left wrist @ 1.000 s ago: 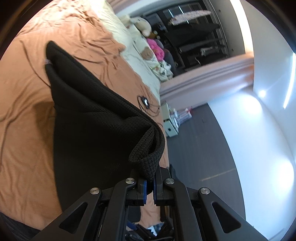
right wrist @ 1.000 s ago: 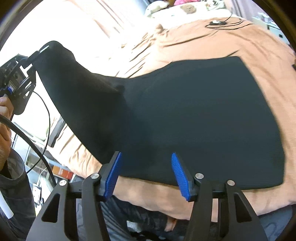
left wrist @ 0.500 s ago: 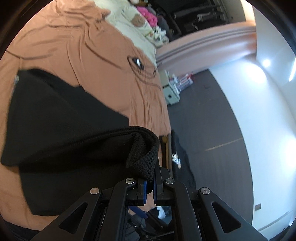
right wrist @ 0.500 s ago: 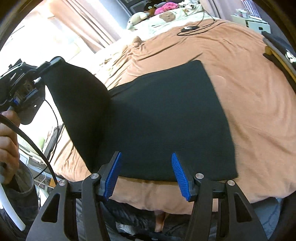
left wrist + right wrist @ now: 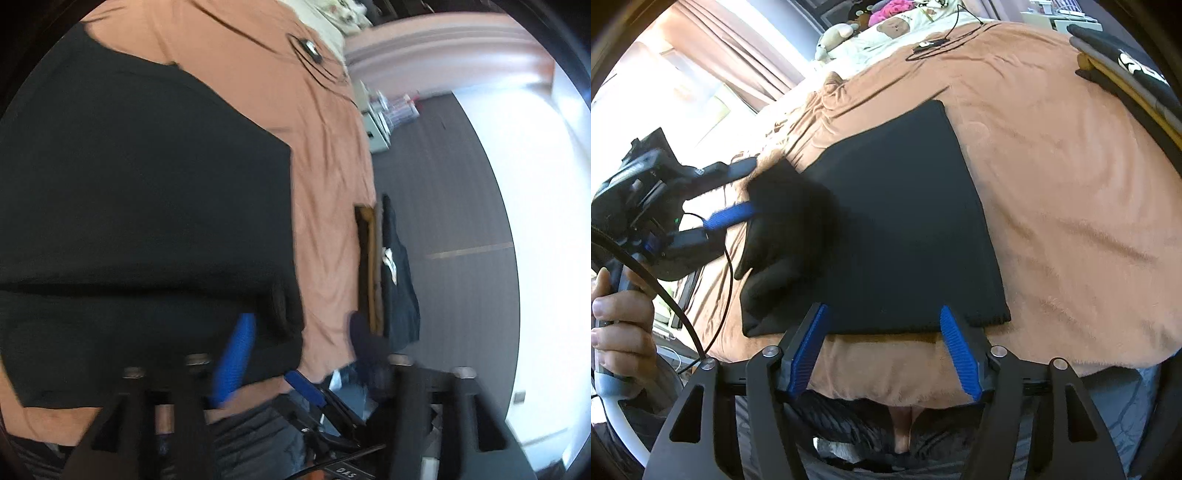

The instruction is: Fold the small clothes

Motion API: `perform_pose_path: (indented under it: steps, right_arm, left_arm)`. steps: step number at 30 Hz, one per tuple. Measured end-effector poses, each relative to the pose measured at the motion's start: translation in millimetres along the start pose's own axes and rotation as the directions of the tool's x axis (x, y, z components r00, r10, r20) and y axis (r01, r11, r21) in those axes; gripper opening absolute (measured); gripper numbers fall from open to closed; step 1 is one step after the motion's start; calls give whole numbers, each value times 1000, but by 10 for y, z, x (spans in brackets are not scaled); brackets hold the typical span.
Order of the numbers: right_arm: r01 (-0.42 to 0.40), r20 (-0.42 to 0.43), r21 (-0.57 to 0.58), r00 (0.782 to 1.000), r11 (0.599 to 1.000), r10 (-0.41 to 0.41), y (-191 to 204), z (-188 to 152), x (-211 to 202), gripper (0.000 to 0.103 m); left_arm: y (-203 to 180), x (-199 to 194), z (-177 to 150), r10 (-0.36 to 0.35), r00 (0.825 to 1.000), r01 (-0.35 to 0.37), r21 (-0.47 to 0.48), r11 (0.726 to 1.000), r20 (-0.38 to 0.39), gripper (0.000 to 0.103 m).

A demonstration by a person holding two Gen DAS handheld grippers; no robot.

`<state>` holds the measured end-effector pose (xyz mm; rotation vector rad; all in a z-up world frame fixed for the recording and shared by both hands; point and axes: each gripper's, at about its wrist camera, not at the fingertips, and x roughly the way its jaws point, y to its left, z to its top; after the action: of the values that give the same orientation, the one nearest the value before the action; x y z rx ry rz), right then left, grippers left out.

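Observation:
A black knit cloth (image 5: 905,229) lies folded into a rectangle on the orange-brown bed sheet (image 5: 1071,184). In the left wrist view the cloth (image 5: 147,203) fills the left half. My left gripper (image 5: 301,350) is opening, and the bunched cloth corner (image 5: 282,310) lies loose between its blue pads, no longer pinched. The right wrist view shows the left gripper (image 5: 746,192) at the cloth's left end. My right gripper (image 5: 884,347) is also opening, at the bed's front edge. The cloth's near hem lies just past its fingertips and is not pressed.
A dark garment with a white print (image 5: 399,288) hangs over a wooden board at the bed's right side (image 5: 1126,62). A small device with a cable (image 5: 927,46) lies further up the bed, near plush toys (image 5: 897,26). A hand (image 5: 617,321) holds the left gripper's handle.
The left gripper carried the raised cloth corner down and across onto the lower layer, then opened and let it go. The right gripper's jaws widened a little and the view shifted along the bed.

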<state>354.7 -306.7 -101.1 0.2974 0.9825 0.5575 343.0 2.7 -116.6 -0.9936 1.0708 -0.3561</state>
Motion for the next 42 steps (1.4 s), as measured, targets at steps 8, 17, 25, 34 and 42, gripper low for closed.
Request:
perform_pose_path:
  steps: [8, 17, 25, 34, 42]
  right_arm:
    - [7, -24, -33, 1000, 999, -8, 112, 89, 157, 62]
    - [65, -10, -54, 998, 996, -66, 151, 200, 295, 62]
    - [86, -24, -76, 996, 993, -88, 236, 307, 397, 62]
    - [168, -26, -169, 984, 971, -175, 370, 413, 585, 62]
    - [179, 45, -222, 984, 958, -174, 487, 357, 417, 9]
  left_arm:
    - [597, -553, 20, 67, 993, -56, -113, 992, 95, 79]
    - [996, -713, -47, 74, 990, -50, -194, 980, 121, 79]
    - [1099, -638, -56, 79, 990, -54, -200, 978, 115, 79]
    - [1245, -613, 106, 114, 983, -79, -225, 971, 147, 61]
    - [1127, -814, 256, 87, 977, -48, -193, 980, 196, 12]
